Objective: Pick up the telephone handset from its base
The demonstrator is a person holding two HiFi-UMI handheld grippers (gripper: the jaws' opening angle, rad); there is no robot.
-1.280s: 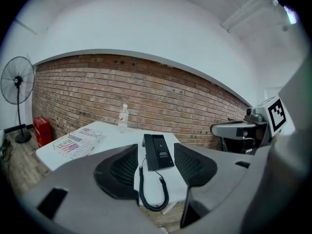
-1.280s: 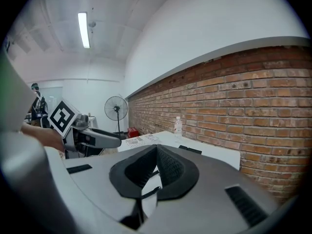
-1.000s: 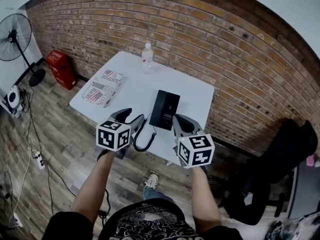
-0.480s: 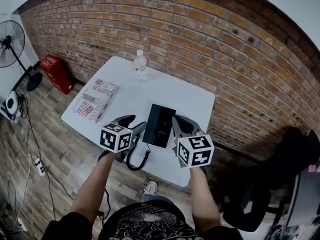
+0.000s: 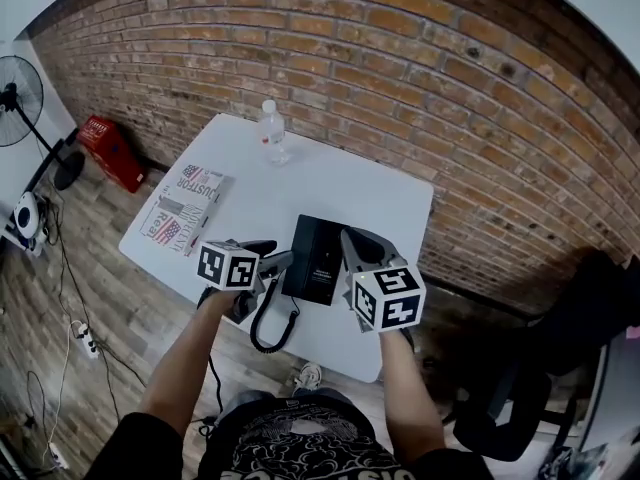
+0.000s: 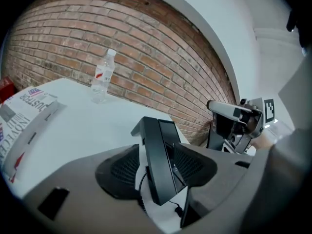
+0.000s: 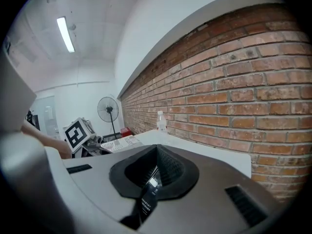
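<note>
The left gripper (image 6: 157,152) has its jaws spread and straddles the telephone handset (image 6: 158,172), which rests on its base (image 5: 328,263) on the table (image 5: 250,168). This alignment suits a side grasp. The right gripper (image 7: 156,152), jaws pressed together, sits at the base's right edge, probably to steady it.

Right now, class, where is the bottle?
In the head view the bottle stands upright near the table's far left corner, close to the brick wall and beyond the newspaper.
</note>
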